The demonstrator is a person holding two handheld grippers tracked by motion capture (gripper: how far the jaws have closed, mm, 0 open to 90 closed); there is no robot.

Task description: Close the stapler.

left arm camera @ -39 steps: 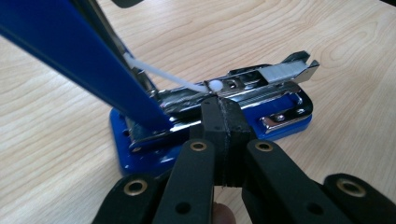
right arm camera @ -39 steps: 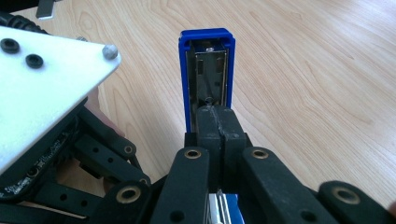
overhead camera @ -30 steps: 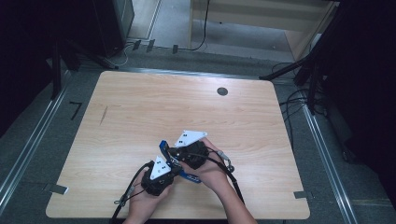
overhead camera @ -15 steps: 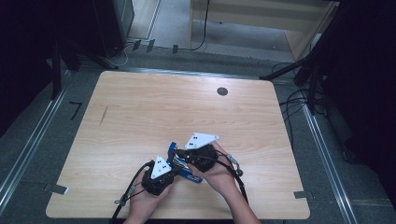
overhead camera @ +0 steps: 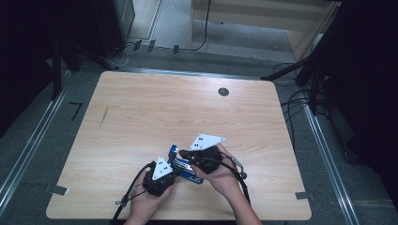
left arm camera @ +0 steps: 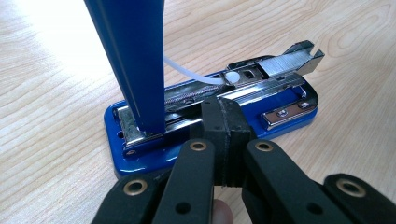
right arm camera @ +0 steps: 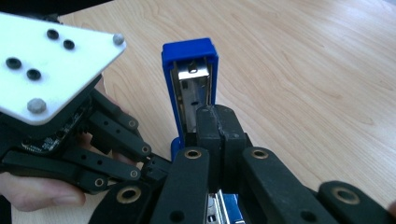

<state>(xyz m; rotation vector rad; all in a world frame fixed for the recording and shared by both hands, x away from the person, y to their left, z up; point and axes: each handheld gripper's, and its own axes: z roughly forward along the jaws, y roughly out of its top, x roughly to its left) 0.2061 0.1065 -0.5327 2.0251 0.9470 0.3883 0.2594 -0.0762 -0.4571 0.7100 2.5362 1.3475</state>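
Observation:
A blue stapler lies open near the table's front edge, its base flat on the wood. Its lid stands upright, and the metal staple channel is bare. My left gripper is shut with nothing between its pads, its tip against the near side of the channel. My right gripper is also shut and empty. It points at the inner face of the raised lid, close to it or touching. In the high view the left gripper and right gripper meet over the stapler.
The wooden table has a small round dark grommet at the back right. Cables trail from both grippers off the front edge. Dark floor rails and cables lie around the table.
My right gripper has drifted a little to the right, and the tip of the blue lid has shifted with it. The left gripper has stayed put.

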